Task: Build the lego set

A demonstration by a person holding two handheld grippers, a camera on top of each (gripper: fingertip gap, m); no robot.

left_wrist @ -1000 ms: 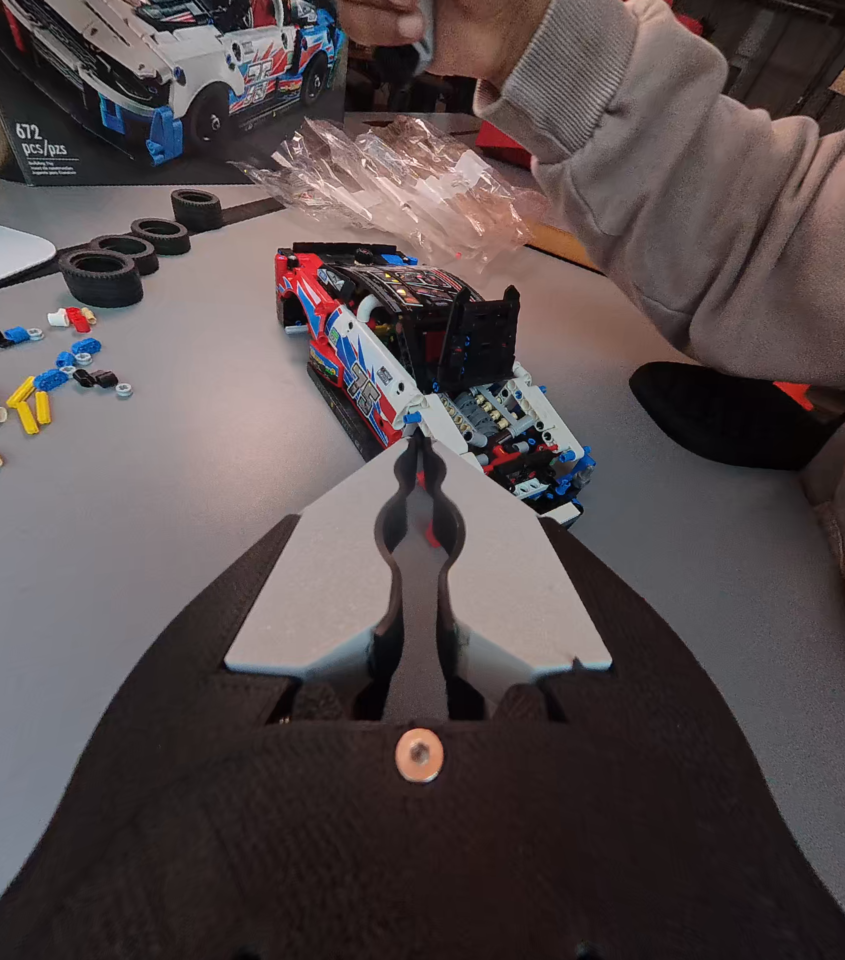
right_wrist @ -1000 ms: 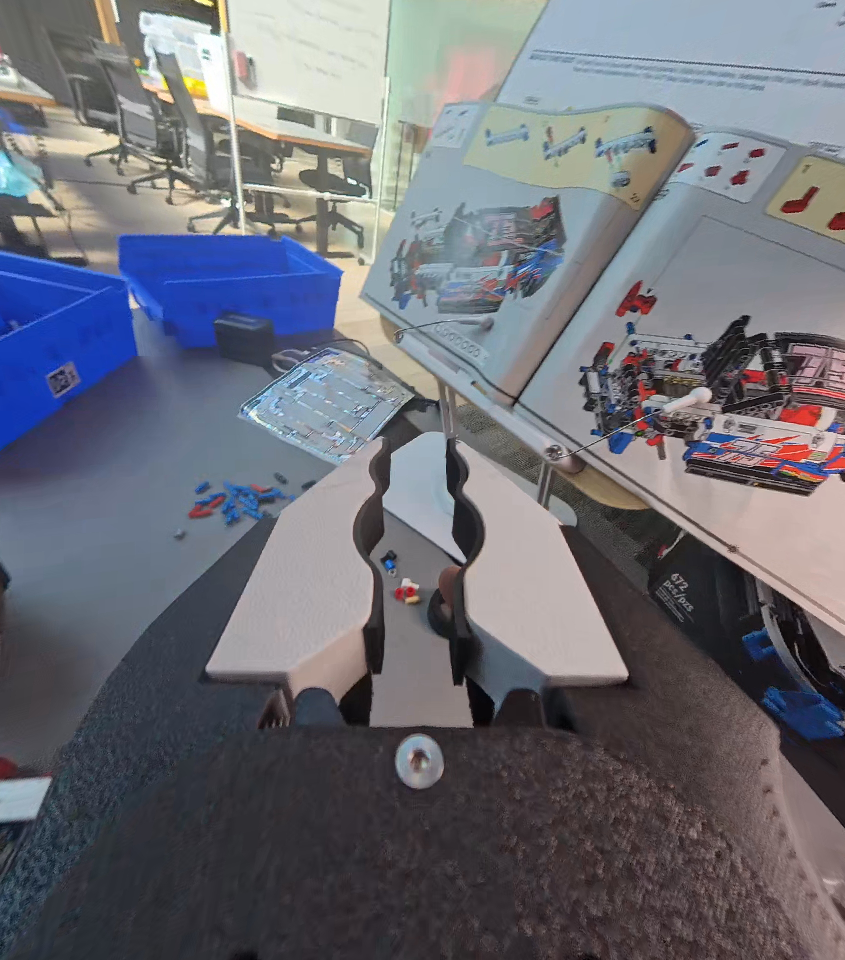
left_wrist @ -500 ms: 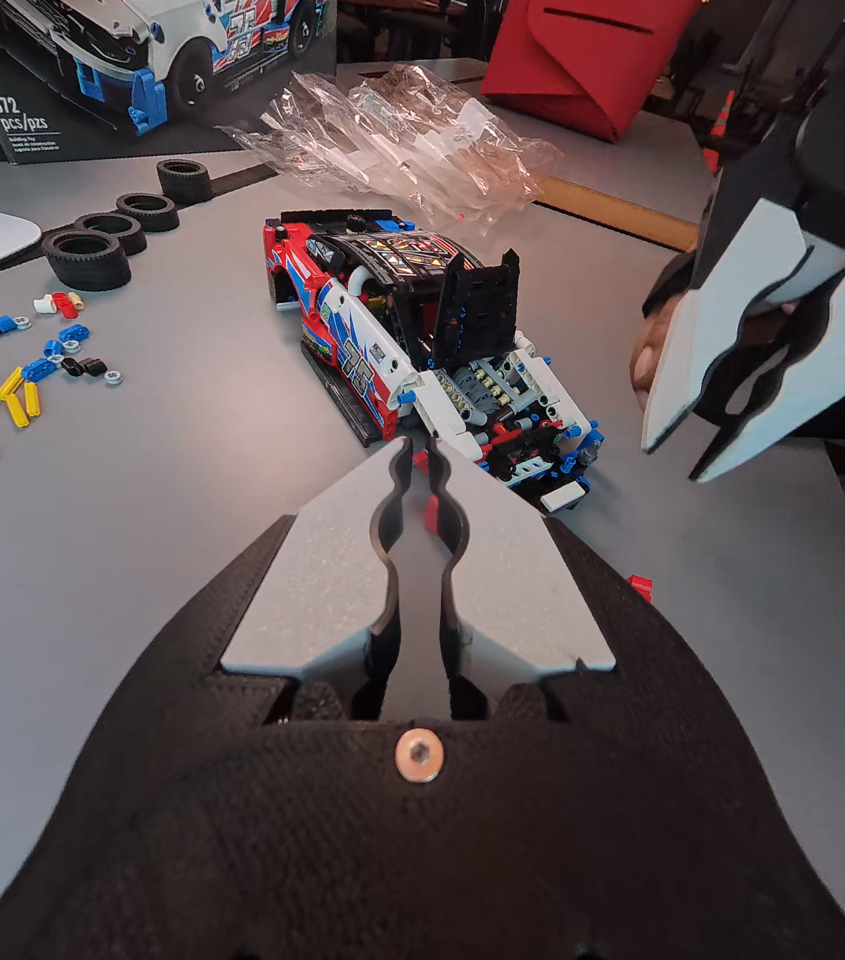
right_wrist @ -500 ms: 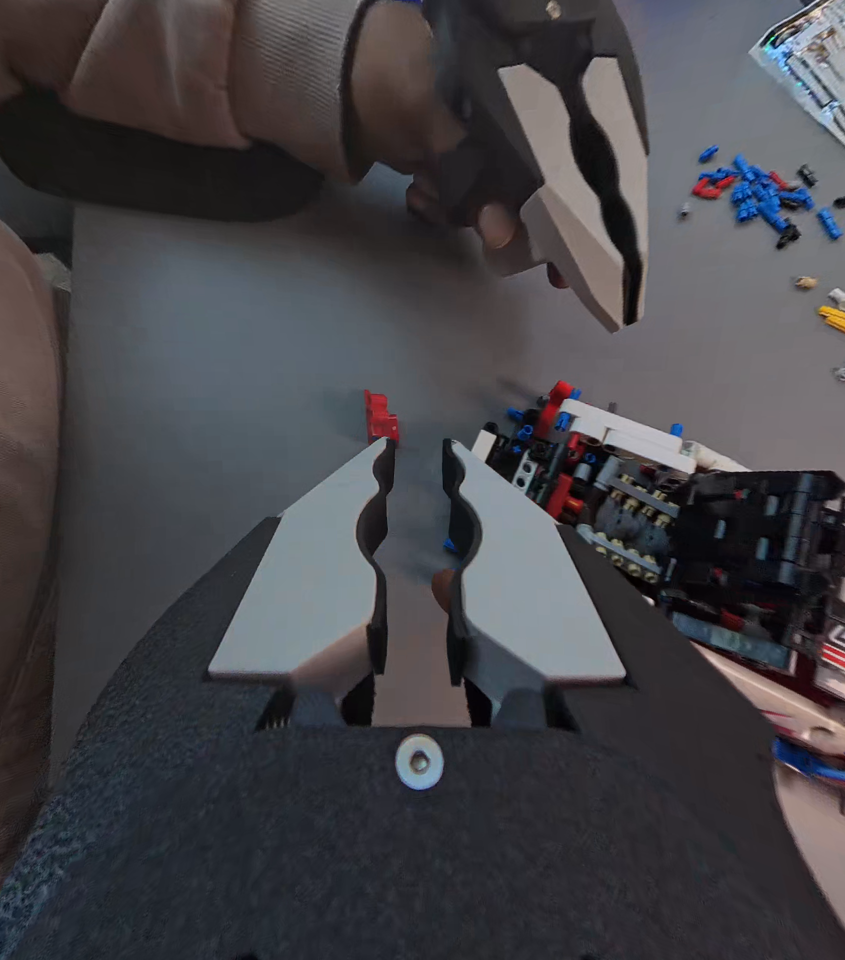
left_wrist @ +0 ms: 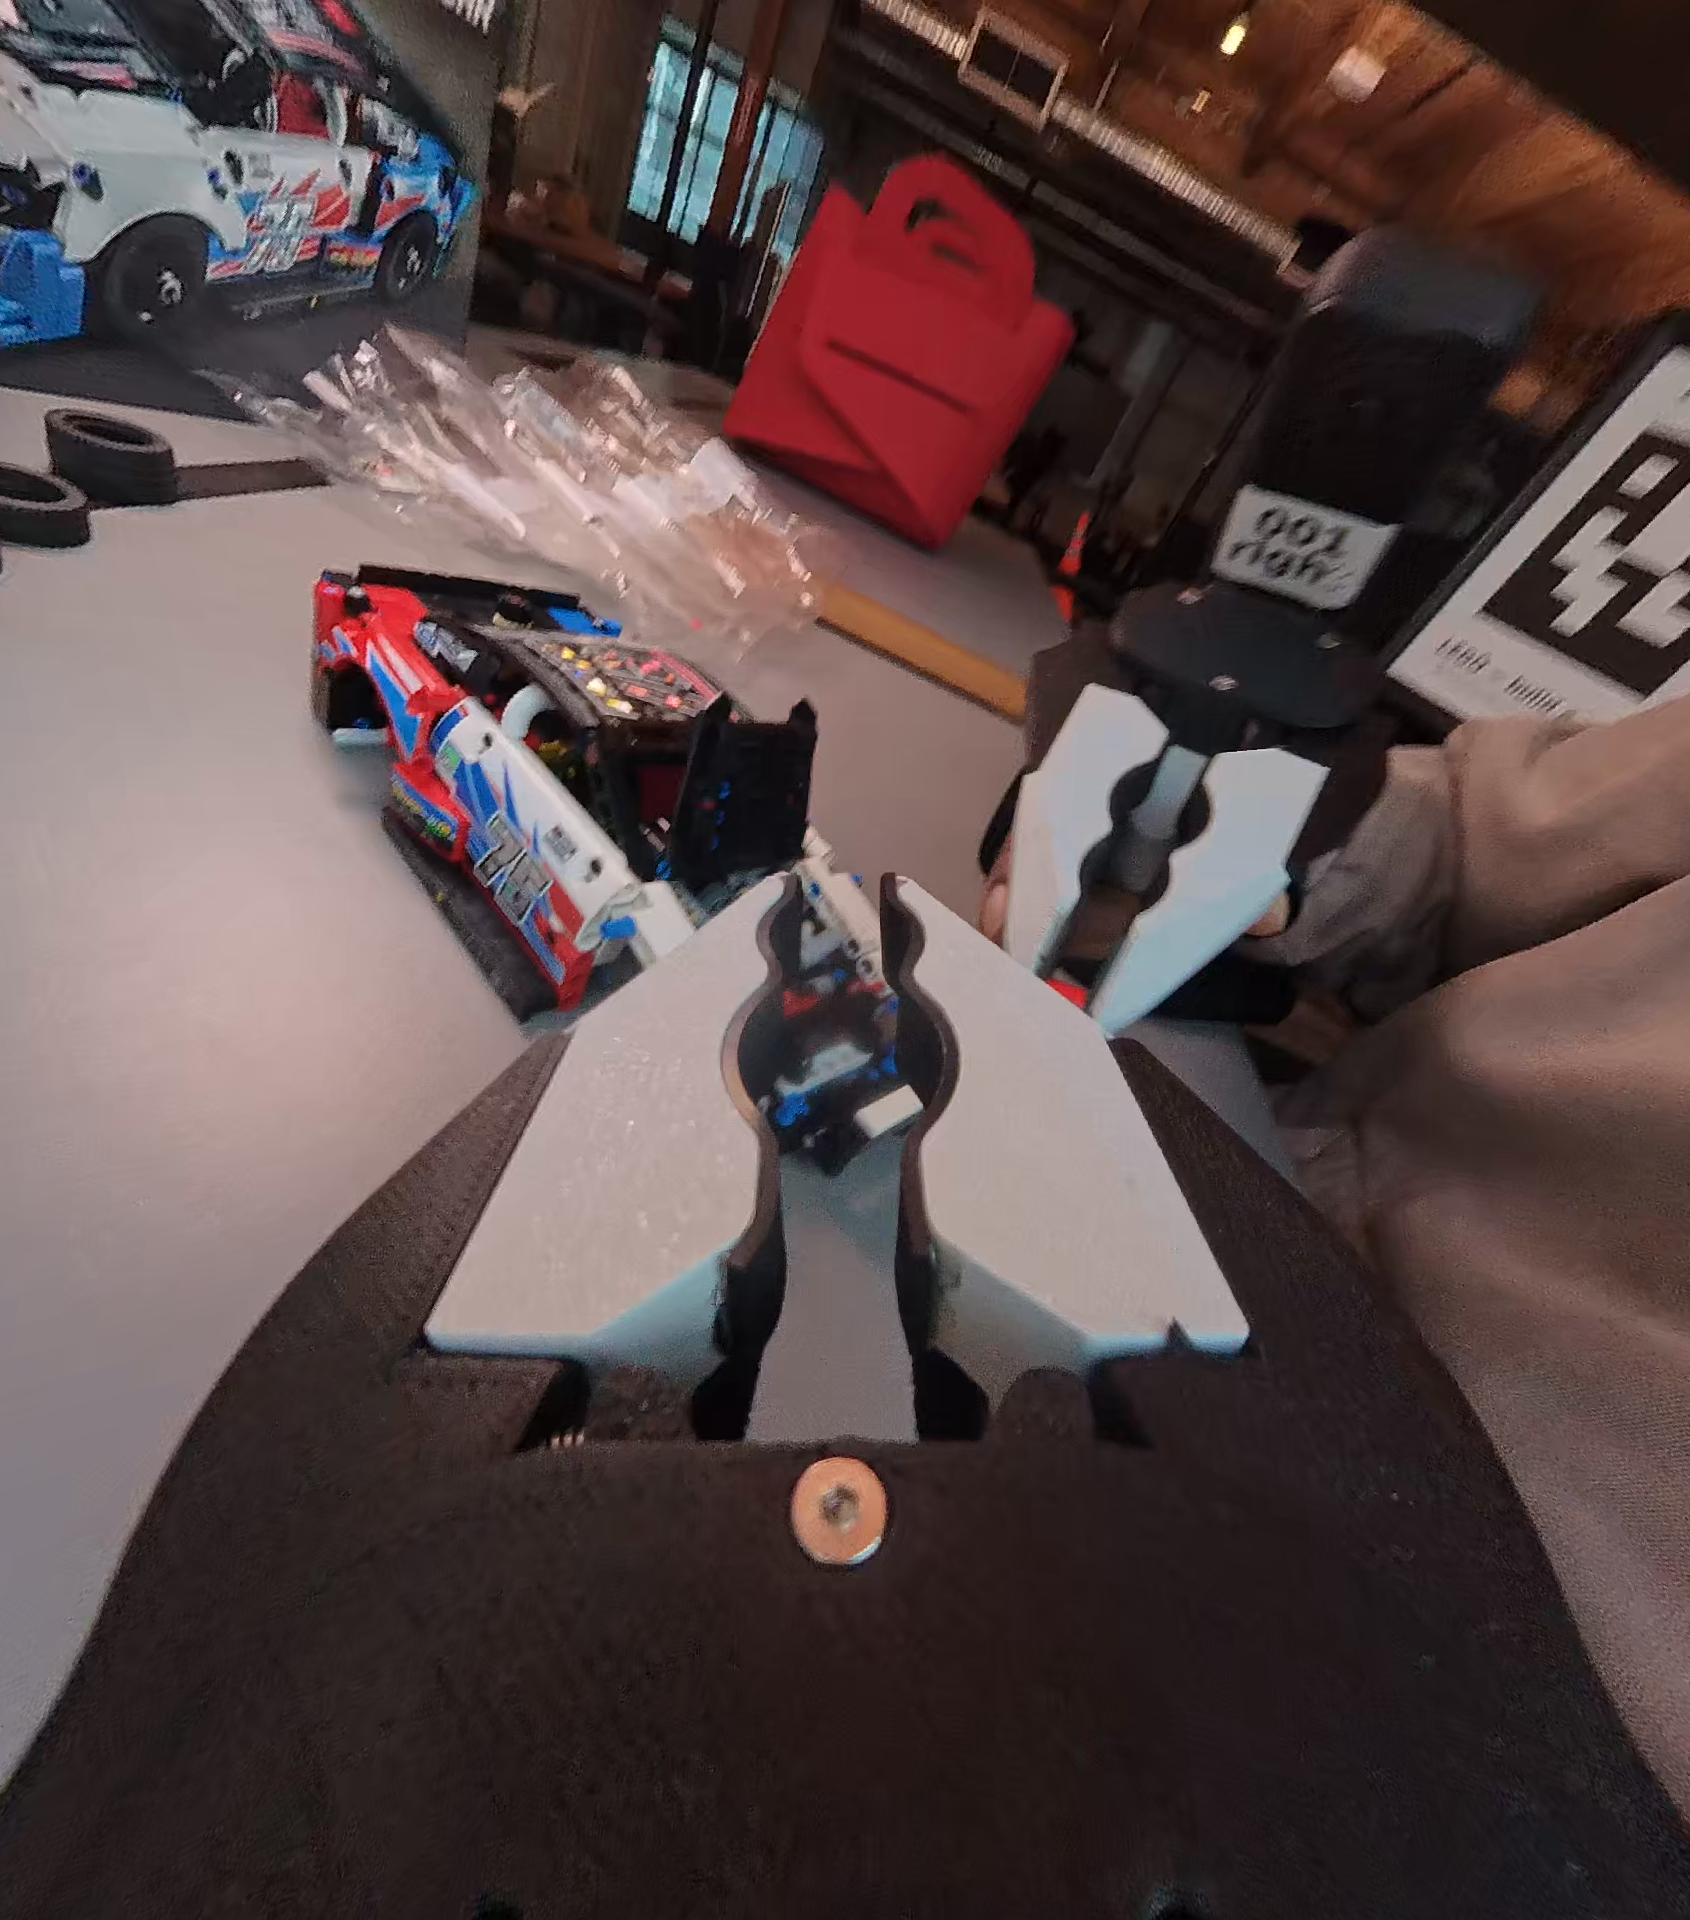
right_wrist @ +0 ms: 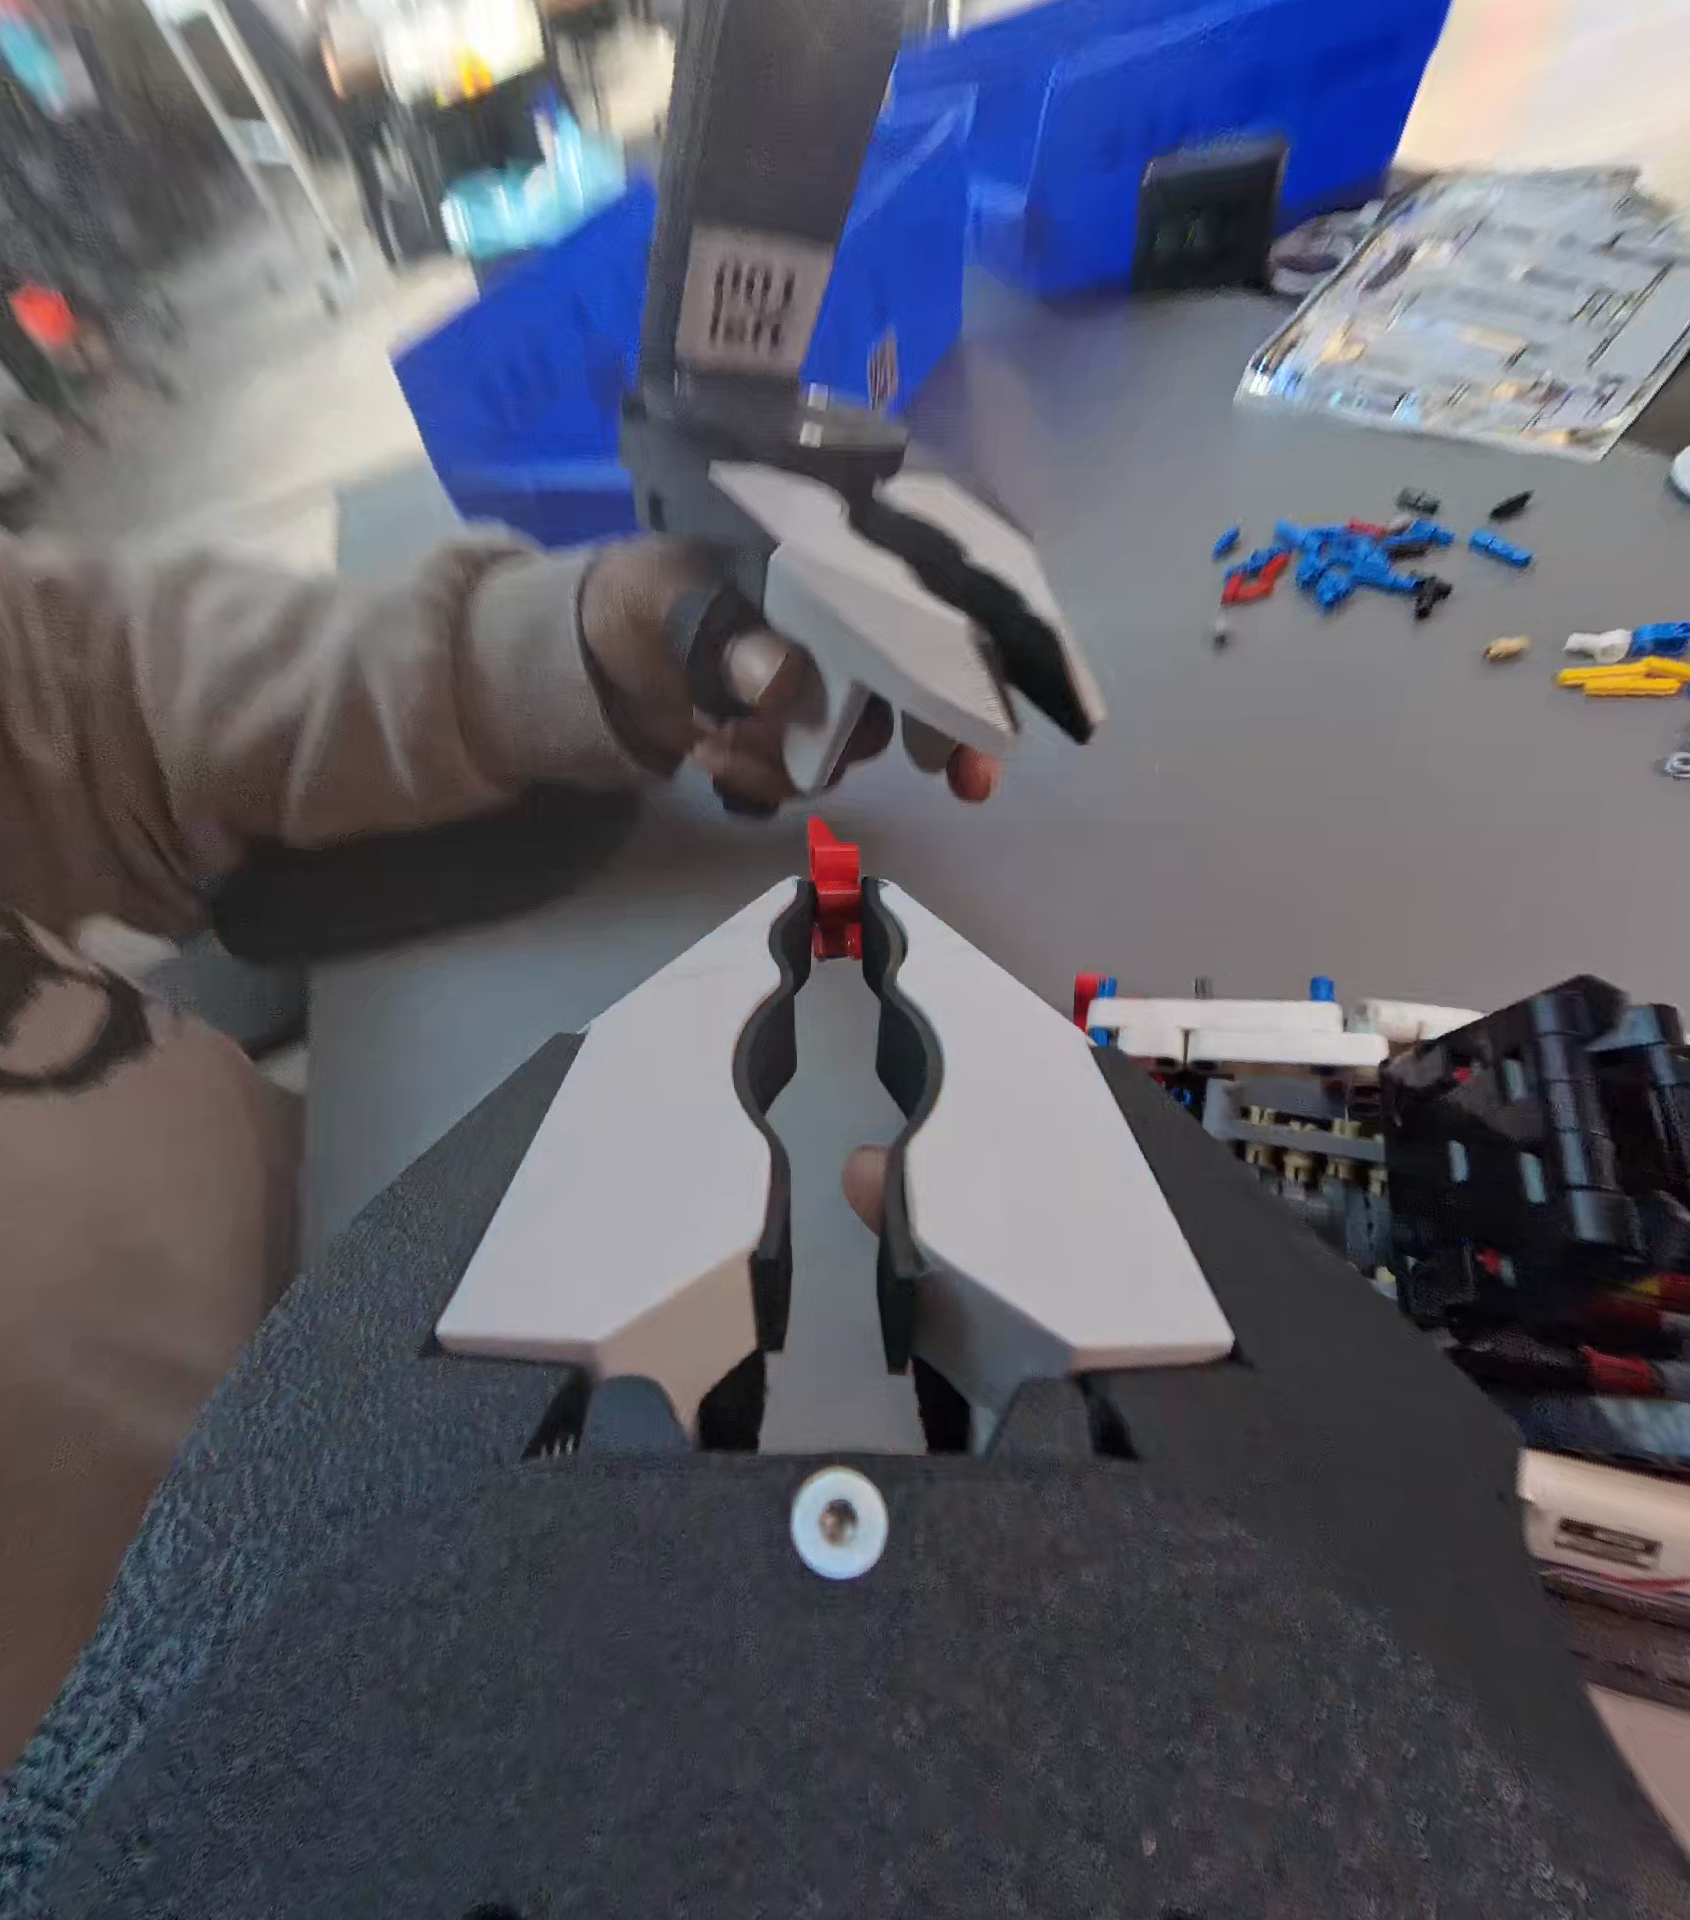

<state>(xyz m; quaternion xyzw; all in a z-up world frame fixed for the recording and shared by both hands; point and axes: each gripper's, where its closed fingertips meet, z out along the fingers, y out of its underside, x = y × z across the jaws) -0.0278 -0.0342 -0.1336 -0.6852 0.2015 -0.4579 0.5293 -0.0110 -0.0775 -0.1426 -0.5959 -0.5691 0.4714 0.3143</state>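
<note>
Right gripper (right_wrist: 833,894) is pinching a small red piece (right_wrist: 833,883) at its tips, just above the bench (right_wrist: 1236,831); left gripper (left_wrist: 839,894) slightly spread, empty, over the lego car (left_wrist: 508,790).

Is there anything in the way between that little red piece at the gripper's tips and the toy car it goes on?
Nothing visible blocks it. The red piece sits between the right gripper fingers, and only bare grey table lies between it and the car. The left gripper hovers above, off that path.
</note>
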